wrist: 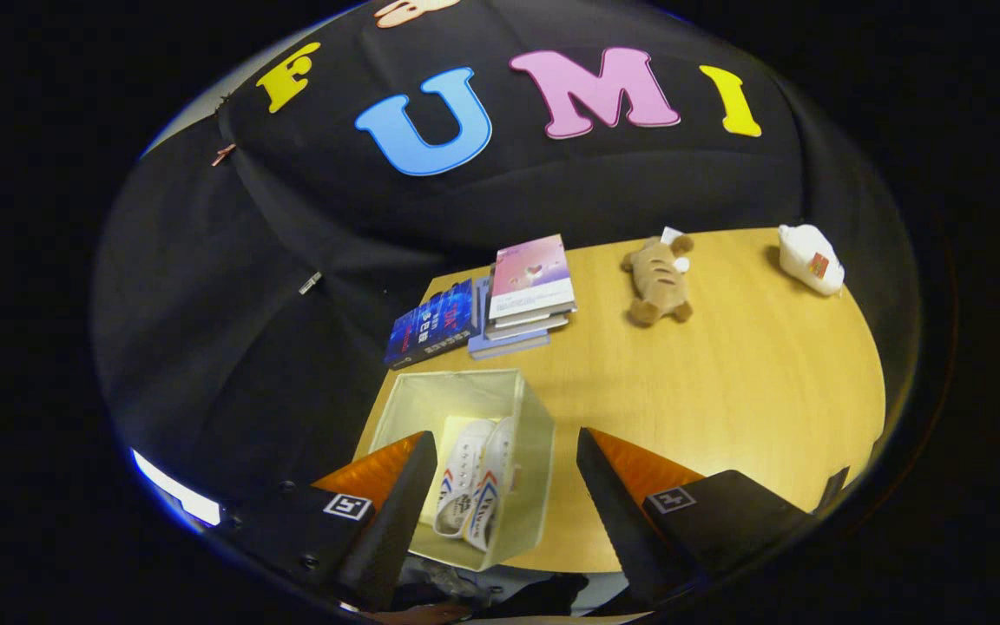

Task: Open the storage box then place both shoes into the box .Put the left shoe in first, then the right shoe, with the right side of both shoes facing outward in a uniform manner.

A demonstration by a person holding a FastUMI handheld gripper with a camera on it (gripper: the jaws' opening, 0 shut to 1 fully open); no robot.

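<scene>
With both shoes (472, 486) already lying side by side in the open storage box (535, 469), low-centre of frame at the bench (726, 391) near edge, task looks about done. Hand-held gripper (504, 495) hangs above w/ fingers spread wide, holding nothing. Shoes prob. light, soft uppers w/ stiffer soles; best grip is at heel or collar. Box walls look thin fabric, floppy, so don't push on them.

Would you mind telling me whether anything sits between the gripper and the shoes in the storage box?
Nothing visible does. The gripper is open above the open-topped storage box, and both shoes lie side by side inside it, between the fingers. The books, plush toy and white bottle lie beyond the box.
</scene>
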